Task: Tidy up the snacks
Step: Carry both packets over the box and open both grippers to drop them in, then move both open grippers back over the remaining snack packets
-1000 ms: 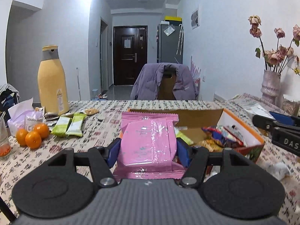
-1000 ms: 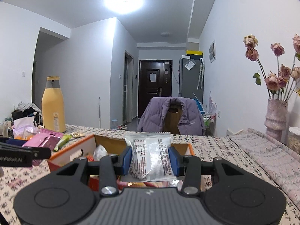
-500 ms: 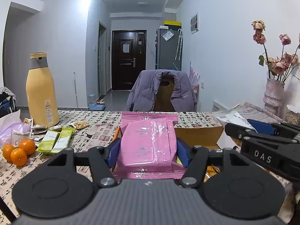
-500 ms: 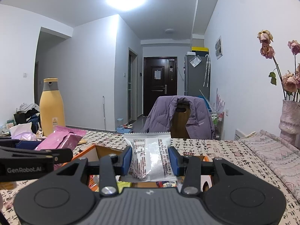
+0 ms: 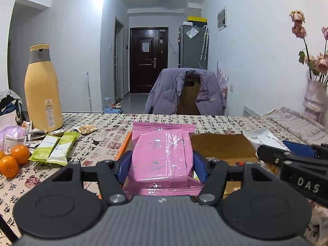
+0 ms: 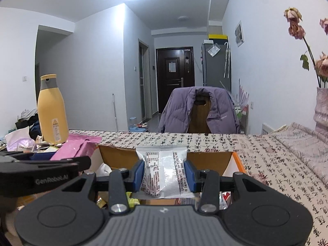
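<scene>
I hold the left hand-held gripper [image 5: 162, 169] clamped on a pink snack packet [image 5: 162, 157]; both blue pads [image 5: 124, 167] press its sides, and the packet stands upright between them. It hangs over the left edge of the open cardboard box [image 5: 221, 143], which sits on the patterned table [image 5: 98, 141]. The right hand-held gripper [image 6: 164, 176] is clamped on a silver snack packet [image 6: 164, 174] with printed text, also upright, above the box interior [image 6: 209, 161]. More wrapped snacks lie in the box beneath it; I cannot identify them. In the left wrist view, two green snack bars [image 5: 54, 148] lie on the table left of the box, near the oranges [image 5: 14, 160] and the yellow bottle [image 5: 42, 88].
</scene>
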Demonstrator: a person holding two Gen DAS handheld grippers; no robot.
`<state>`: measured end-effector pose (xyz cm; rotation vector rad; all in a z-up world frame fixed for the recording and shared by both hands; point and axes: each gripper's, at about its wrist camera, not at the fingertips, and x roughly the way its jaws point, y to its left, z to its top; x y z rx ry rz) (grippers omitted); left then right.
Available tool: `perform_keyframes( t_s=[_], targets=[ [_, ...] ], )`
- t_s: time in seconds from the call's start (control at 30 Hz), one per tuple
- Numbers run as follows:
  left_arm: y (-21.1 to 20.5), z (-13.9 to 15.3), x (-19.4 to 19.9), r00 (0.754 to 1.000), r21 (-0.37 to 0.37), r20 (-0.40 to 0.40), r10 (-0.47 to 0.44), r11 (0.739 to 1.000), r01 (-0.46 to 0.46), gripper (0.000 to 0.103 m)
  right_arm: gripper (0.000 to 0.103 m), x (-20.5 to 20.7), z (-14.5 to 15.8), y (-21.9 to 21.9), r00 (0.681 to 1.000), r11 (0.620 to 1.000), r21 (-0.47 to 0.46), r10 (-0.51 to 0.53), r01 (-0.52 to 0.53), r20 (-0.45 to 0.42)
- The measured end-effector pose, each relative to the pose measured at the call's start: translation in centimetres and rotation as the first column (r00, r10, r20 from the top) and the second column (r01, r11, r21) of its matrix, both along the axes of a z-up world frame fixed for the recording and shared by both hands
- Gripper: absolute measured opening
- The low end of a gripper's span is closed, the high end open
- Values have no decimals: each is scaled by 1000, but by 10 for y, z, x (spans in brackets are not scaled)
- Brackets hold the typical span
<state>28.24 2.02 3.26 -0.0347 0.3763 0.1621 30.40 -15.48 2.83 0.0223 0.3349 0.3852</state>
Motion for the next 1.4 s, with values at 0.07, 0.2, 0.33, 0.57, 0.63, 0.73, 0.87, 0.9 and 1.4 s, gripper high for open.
perform_keyframes(
  t_s=[0.07,0.2,0.33,0.57,0.63,0.73,0.87,0.9,1.4],
  targets=[
    [2,-2,0,1000,-4,-4,-9,1000,9,63,42,3,-4,0,1000,1000,2,0,0,-23],
    [5,-5,-2,999,-28,9,-31,999,31,63,43,5,-8,-2,998,1000,7,-7,7,-62],
    [6,-7,-2,1000,-33,12,-28,999,28,64,54,3,-9,-4,998,1000,15,-6,7,-66],
    [14,-2,-12,996,-68,88,0,998,6,103,102,0,-6,-15,998,997,57,-49,52,-49],
    [15,-3,-11,996,-70,86,8,998,-2,103,103,1,-7,-17,997,996,58,-63,66,-47],
    [16,-3,-10,997,-77,77,19,997,-13,103,103,2,-9,-16,996,995,48,-80,82,-46],
    [18,-3,-11,997,-83,81,22,996,-15,103,103,3,-10,-17,995,995,51,-87,89,-43],
    [18,-3,-12,996,-82,81,21,997,-14,103,103,3,-10,-17,995,995,50,-88,90,-40],
    [10,20,-33,992,-90,129,13,996,-1,103,103,-7,10,-26,995,993,50,-104,104,-7]
  ],
)
